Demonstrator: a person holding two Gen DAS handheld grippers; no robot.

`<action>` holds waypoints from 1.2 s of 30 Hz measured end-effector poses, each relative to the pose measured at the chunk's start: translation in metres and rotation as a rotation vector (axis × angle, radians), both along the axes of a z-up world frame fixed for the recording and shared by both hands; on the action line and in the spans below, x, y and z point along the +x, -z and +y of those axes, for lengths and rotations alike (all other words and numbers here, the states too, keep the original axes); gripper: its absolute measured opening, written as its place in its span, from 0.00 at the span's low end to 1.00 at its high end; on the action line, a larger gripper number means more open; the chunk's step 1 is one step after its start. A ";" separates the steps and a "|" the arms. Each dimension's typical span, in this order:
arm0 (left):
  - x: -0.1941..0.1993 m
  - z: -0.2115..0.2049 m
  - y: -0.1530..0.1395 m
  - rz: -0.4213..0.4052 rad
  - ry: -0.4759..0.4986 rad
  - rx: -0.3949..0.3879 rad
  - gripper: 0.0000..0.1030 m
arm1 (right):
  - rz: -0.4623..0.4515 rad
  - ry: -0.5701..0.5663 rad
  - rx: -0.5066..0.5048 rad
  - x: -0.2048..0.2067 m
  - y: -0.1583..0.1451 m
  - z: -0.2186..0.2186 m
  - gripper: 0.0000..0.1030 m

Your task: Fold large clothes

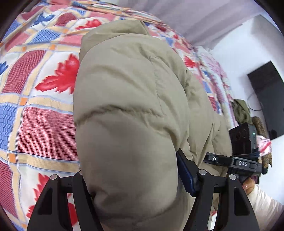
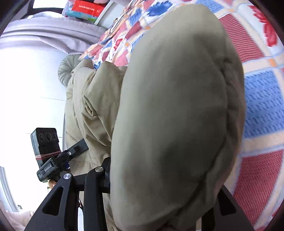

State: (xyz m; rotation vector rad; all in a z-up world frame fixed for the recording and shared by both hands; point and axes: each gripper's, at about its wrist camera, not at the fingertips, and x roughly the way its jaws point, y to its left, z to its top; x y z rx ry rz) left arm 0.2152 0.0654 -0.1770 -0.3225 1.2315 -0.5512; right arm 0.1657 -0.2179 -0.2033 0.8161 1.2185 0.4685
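A puffy beige jacket (image 1: pixel 127 92) lies on a bed, one thick fold of it raised toward both cameras. My left gripper (image 1: pixel 131 165) is shut on that padded fold, which bulges out between the two black fingers (image 1: pixel 186 170). My right gripper (image 2: pixel 163 174) is shut on another bulge of the same jacket (image 2: pixel 177 106), and its right finger is mostly hidden under the cloth. Each view shows the other tool at its edge: the right gripper (image 1: pixel 213 158) clamps the jacket's far side, and the left gripper (image 2: pixel 78 147) bites the jacket's lower edge.
The bed is covered by a quilt (image 1: pixel 39 74) with red, blue and cream squares. There is a grey curtain (image 1: pixel 195 16) behind, a dark panel (image 1: pixel 266 99) on the white wall, and a heap of clothes (image 1: pixel 243 112). A grey round cushion (image 2: pixel 66 71) and packets (image 2: pixel 85 8) are at the bedside.
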 end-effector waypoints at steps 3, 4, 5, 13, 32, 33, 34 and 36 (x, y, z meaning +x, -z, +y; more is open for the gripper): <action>0.008 0.019 0.029 0.041 -0.033 0.042 0.72 | 0.028 -0.029 -0.049 0.018 0.021 0.024 0.42; 0.008 0.025 0.036 0.054 -0.045 0.045 0.75 | 0.044 -0.029 -0.064 0.021 0.029 0.030 0.42; 0.008 0.027 0.039 0.061 -0.055 0.045 0.77 | 0.055 -0.023 -0.071 0.021 0.033 0.031 0.43; -0.013 0.032 0.031 0.002 -0.106 0.189 0.82 | 0.076 -0.005 -0.203 0.004 0.004 0.021 0.57; -0.044 0.006 0.009 -0.134 -0.051 0.406 0.82 | -0.151 0.002 -0.474 -0.047 -0.096 0.048 0.29; -0.047 0.004 0.010 -0.139 -0.044 0.412 0.82 | -0.146 -0.024 -0.483 -0.050 -0.095 0.056 0.29; -0.049 0.001 0.011 -0.146 -0.039 0.419 0.82 | -0.133 -0.051 -0.500 -0.052 -0.089 0.066 0.29; -0.054 0.000 0.013 -0.159 -0.036 0.432 0.82 | -0.107 -0.080 -0.536 -0.057 -0.078 0.075 0.29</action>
